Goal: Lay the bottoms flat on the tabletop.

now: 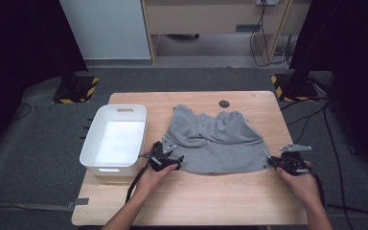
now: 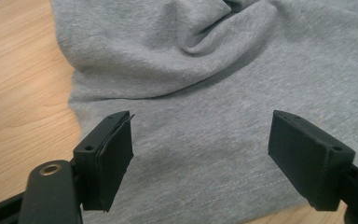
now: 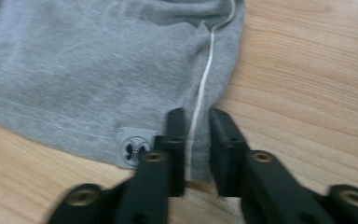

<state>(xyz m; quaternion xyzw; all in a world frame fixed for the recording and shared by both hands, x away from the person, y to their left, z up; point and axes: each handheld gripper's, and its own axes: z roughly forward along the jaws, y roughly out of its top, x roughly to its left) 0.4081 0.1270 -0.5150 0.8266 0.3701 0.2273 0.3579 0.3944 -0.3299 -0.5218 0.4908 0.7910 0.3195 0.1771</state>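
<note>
A grey garment [image 1: 215,141] lies spread on the wooden table [image 1: 196,196], rumpled toward its far side. My left gripper [image 1: 172,158] hovers at its near left corner. In the left gripper view the jaws stand wide apart [image 2: 200,149] over the grey cloth [image 2: 205,70] just above the hem, touching nothing. My right gripper [image 1: 274,162] is at the near right corner. Its jaws [image 3: 196,140] are nearly together, pinching the cloth [image 3: 74,70] at the white piping [image 3: 205,84], beside a small round logo patch [image 3: 133,150].
A white plastic bin [image 1: 117,109] stands on the table's left edge, close to my left hand. A dark round grommet [image 1: 224,103] sits in the tabletop behind the garment. Bare wood runs along the near edge between my forearms.
</note>
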